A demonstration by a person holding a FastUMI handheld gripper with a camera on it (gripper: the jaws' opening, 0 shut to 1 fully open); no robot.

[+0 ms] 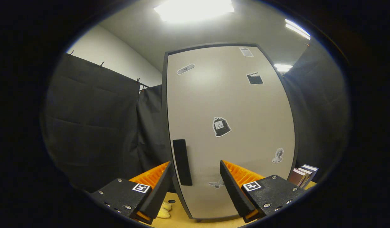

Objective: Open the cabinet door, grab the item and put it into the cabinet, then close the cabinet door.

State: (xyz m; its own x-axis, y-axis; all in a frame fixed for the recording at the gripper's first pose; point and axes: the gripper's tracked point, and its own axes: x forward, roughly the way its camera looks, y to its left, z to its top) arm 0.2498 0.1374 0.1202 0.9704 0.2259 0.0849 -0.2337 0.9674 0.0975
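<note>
Gripper fingers wide apart, closed cabinet door and its handle just ahead.

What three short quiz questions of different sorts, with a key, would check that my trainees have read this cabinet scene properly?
1. True or false: the cabinet door is closed.
2. Multiple choice: the black handle lies (a) between the open fingers of the gripper, nearer the left one, (b) clamped by both fingers, (c) at the top of the door.
3. Fill in: to the right of the cabinet stand several ____.

Key
1. True.
2. a. The fingers are spread apart and grip nothing.
3. books, on the wooden table.
</note>
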